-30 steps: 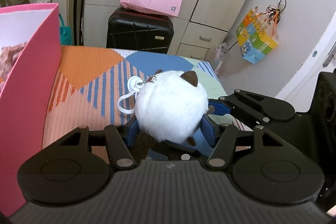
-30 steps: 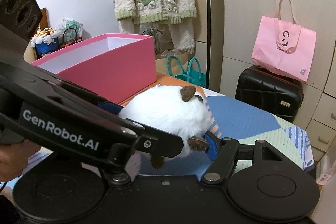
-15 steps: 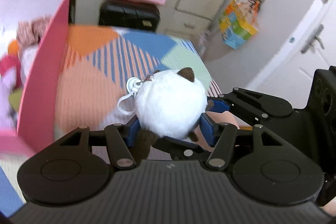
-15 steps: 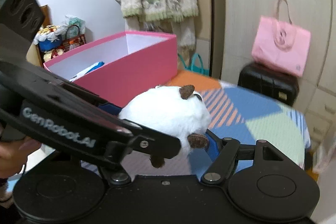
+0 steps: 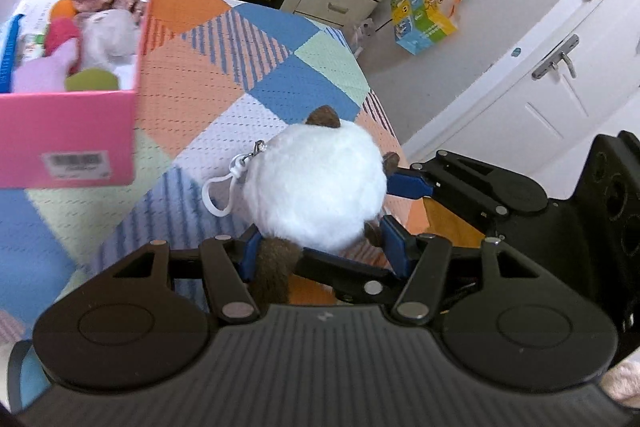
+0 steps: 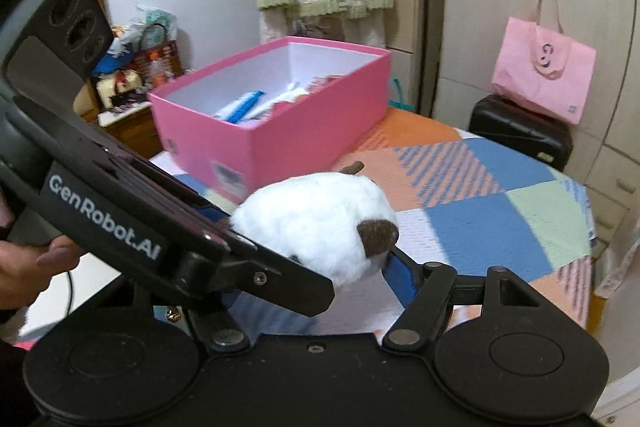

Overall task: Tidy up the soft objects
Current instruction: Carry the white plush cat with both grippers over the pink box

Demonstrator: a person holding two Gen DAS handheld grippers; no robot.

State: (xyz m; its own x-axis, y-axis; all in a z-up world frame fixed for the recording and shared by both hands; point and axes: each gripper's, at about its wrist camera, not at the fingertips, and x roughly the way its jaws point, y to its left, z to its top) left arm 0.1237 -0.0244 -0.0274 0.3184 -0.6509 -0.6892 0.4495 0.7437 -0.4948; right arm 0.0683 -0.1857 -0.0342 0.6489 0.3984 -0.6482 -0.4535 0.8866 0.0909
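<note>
above the patchwork bed (image 5: 224,67), a round white plush (image 5: 316,187) hangs in the air, gripped from two sides at once. the left gripper (image 5: 320,247) has its blue fingers (image 5: 394,243) narrowed onto the lower half of the ball, next to the brown tail. the right gripper (image 6: 308,259) presses in crosswise: one blue finger (image 6: 400,275) shows against the plush, the other is hidden behind the left gripper's body, so i judge it closed on the toy without seeing both pads. the plush is nearly a sphere, with no real long axis; its brown ears point away from the left camera and a white keyring loop (image 5: 218,193) dangles off its left side.

the pink box (image 5: 72,131) stands on the bed ahead and to the left of the plush, well apart, open-topped, with other soft toys already inside. the left gripper is on the box side. the coming move likely turns on carrying the plush leftward and forward over the near wall of the box, with one gripper letting go first.
</note>
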